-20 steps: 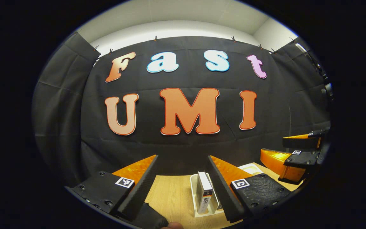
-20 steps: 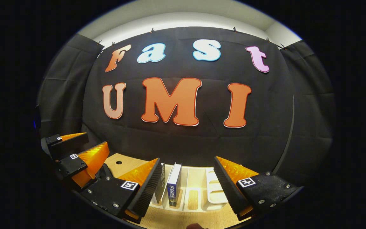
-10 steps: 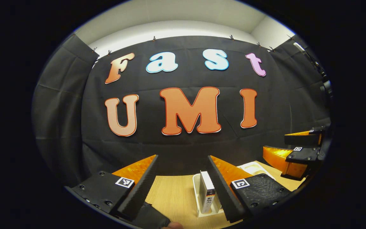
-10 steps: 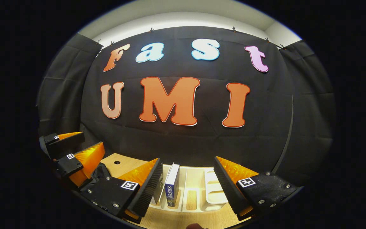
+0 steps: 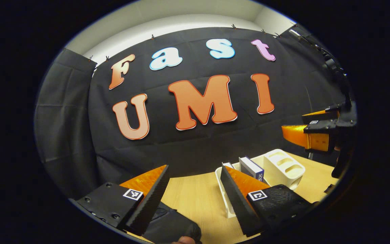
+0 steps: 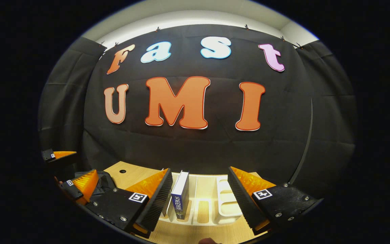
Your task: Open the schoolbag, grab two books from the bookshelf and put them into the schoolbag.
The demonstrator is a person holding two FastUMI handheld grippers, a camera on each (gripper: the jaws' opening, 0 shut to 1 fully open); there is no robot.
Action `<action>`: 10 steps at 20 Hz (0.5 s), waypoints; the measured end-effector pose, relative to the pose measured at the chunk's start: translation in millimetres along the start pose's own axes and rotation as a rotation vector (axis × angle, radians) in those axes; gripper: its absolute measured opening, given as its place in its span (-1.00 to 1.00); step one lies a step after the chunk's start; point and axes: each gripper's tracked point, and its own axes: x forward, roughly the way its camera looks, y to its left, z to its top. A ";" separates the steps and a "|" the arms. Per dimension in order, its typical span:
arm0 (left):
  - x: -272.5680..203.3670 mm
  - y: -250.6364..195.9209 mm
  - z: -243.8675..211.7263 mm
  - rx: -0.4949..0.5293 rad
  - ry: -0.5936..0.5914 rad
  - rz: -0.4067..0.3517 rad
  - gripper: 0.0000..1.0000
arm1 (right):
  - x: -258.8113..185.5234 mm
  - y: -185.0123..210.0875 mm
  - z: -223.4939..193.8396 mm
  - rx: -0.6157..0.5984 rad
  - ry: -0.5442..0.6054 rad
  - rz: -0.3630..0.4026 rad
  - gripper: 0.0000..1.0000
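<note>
while both tools stand released, the right gripper (image 6: pixel 198 200) hangs with jaws spread above the white bookshelf (image 6: pixel 227 203), a moulded plastic rack with rounded slots near the far edge of the pale wooden table (image 5: pixel 195 200). a blue-spined book (image 6: pixel 179 195) stands upright in a left-hand slot, just beside the right gripper's left finger; a second book behind that finger is mostly hidden. the left gripper (image 5: pixel 193 200), likewise spread, hovers above a dark, soft schoolbag (image 5: pixel 171 227) at the near edge. judged stiff, light and smooth-covered, the book is best pinched across its covers near the top edge.
</note>
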 end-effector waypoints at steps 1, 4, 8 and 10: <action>-2.4 3.6 -7.7 0.023 0.014 0.010 0.96 | 0.5 1.1 -2.3 -0.006 0.001 0.002 0.95; -10.4 10.2 -39.6 0.122 0.063 0.031 0.96 | 4.7 1.6 -8.1 -0.031 0.004 0.017 0.95; -19.5 9.0 -93.2 0.277 0.141 0.039 0.96 | 10.8 -4.2 -16.1 -0.051 0.009 0.023 0.95; -22.5 7.9 -119.7 0.342 0.186 0.042 0.96 | 13.4 -6.9 -22.2 -0.054 0.016 0.025 0.95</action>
